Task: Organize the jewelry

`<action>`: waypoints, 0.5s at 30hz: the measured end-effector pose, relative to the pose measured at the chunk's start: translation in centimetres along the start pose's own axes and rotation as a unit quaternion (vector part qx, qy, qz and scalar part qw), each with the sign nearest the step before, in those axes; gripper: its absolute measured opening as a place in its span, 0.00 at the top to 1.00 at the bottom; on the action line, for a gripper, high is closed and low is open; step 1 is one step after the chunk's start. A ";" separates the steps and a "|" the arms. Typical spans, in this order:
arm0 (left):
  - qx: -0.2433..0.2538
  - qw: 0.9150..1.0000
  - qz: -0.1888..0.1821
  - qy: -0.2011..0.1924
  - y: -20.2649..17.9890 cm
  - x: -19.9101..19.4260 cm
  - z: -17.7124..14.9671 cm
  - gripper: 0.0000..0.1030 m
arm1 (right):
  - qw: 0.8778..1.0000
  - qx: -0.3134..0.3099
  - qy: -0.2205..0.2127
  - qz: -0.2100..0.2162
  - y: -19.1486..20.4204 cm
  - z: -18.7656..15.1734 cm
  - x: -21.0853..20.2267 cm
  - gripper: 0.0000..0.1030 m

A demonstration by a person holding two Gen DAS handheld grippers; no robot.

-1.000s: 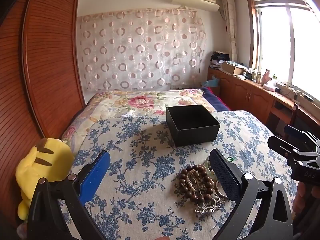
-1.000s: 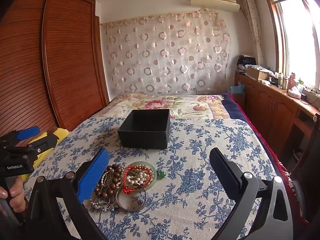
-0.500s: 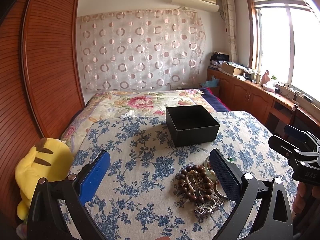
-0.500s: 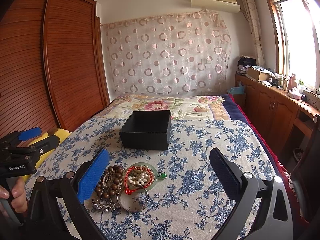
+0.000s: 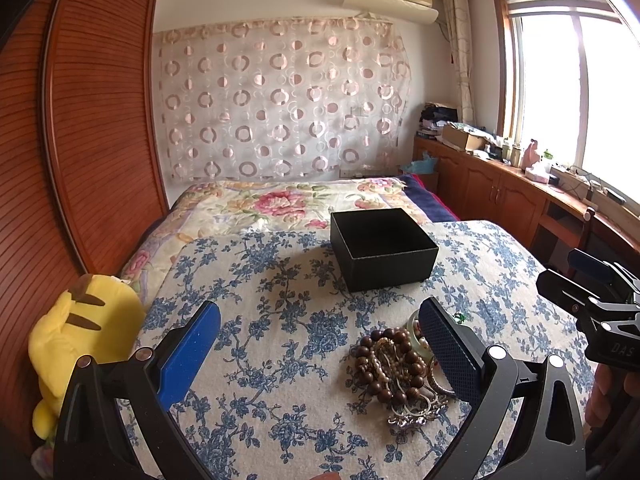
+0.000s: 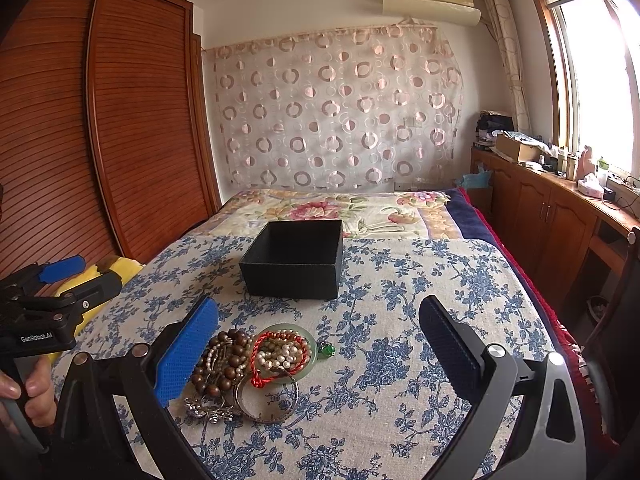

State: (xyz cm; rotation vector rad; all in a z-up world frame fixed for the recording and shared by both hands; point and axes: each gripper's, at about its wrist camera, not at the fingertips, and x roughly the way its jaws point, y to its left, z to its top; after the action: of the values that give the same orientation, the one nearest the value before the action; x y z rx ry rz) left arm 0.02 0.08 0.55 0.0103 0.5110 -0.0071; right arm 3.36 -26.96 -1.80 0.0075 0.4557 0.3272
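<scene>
The jewelry pile [image 6: 248,368] was found heaped on the blue-flowered bedspread [image 6: 420,320] of the bed, a little nearer the cameras than the open black box [image 6: 294,258], which stood apart from it and appeared empty as far as its inside could be seen. Within the heap a brown wooden bead bracelet [image 6: 224,360], a red cord bracelet [image 6: 280,354] ringing pale pearls, a pale green jade bangle [image 6: 310,338] with a small green charm [image 6: 328,348] beside it, and a silver bangle [image 6: 268,404] were made out, all touching or overlapping. Both grippers were held above the bed with jaws wide apart and nothing between them. In the right wrist view the heap was seen low and to the left, just beside the blue pad of the left finger, so that the right gripper [image 6: 318,344] was offset rightward from it; in the left wrist view the same heap [image 5: 400,376] was seen against the right finger, partly hidden by it, so that the left gripper [image 5: 320,344] was offset leftward. The pile thus lay between the two tools, and neither could be judged clearly nearer, though more of it was exposed to the right gripper. No long axis was offered by the rounded heap; the jade bangle and red cord bracelet at its box side were judged the readiest first pick, with a short carry away from the cameras to the box. Tangling of strands was judged a likely hazard.
</scene>
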 end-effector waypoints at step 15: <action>0.000 1.000 0.000 0.000 0.0 0.0 0.1 0.06 | 1.000 0.001 -0.001 0.001 -0.1 -0.1 -0.1 0.02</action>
State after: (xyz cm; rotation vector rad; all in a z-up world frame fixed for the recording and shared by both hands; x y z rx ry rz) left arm 0.03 0.09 0.61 0.0094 0.5105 -0.0073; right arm 3.29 -27.06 -1.88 0.0097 0.4545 0.3279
